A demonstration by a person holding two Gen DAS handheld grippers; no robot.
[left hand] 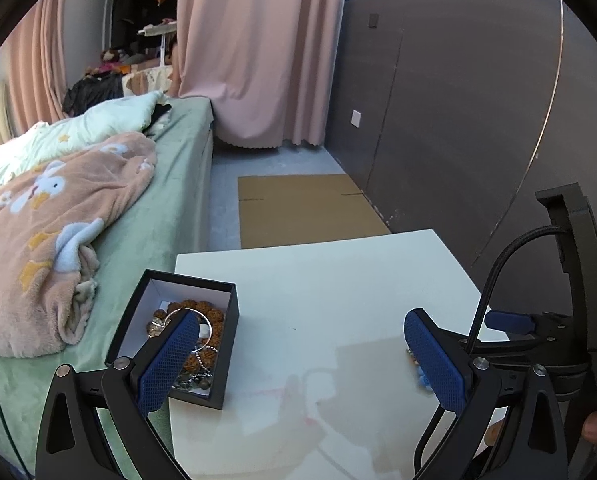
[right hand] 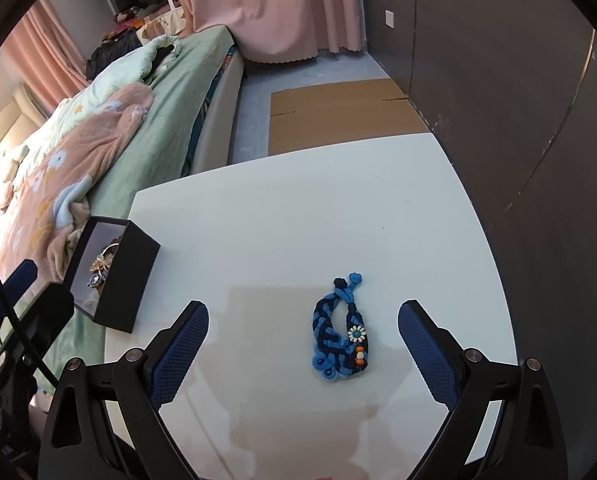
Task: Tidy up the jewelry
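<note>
The right gripper (right hand: 303, 340), its blue pads wide apart, hangs just above the braided blue cord bracelet (right hand: 341, 330) lying between them on the white table (right hand: 298, 220), while the left gripper (left hand: 300, 354) (also spread, empty) waits beside the black open jewelry box (left hand: 178, 336), probably the bracelet's destination.
</note>
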